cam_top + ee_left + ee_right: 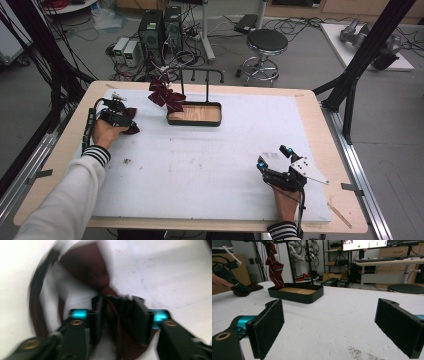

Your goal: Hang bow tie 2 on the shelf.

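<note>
Two dark red cloths show: one (pixel 131 128) lies at the white mat's (pixel 210 165) left edge, pinched between the left gripper's (pixel 117 315) narrowed jaws; another (pixel 166 96) hangs from the rack (pixel 200 95) above its tray. The right gripper (pixel 274 160) rests wide, empty. Judging by the thin bite on bunched fabric, a lift could let it slide free
</note>
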### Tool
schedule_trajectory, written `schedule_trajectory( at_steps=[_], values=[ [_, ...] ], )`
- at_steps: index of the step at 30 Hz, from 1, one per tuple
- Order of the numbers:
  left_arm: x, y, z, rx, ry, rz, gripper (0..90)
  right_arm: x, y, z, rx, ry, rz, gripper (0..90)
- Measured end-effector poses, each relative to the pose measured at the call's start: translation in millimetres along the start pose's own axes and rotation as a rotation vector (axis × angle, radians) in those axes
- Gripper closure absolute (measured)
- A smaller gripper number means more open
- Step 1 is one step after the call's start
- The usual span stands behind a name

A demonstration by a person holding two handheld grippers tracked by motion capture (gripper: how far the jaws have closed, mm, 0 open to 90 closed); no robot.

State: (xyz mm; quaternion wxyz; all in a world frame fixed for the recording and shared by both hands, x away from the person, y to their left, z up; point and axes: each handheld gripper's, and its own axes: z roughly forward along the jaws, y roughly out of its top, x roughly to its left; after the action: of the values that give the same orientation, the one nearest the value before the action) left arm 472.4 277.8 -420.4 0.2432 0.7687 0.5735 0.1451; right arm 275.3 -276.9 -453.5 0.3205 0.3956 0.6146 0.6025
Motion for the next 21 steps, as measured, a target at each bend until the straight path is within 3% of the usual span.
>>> schedule_trajectory(
  at_steps=[21],
  values=[
    [0.7, -3.0, -7.2, -0.053, -0.013, 0.029, 68.4, 1.2, 0.0, 0.0, 0.004, 0.0, 0.009, 8.0]
  ],
)
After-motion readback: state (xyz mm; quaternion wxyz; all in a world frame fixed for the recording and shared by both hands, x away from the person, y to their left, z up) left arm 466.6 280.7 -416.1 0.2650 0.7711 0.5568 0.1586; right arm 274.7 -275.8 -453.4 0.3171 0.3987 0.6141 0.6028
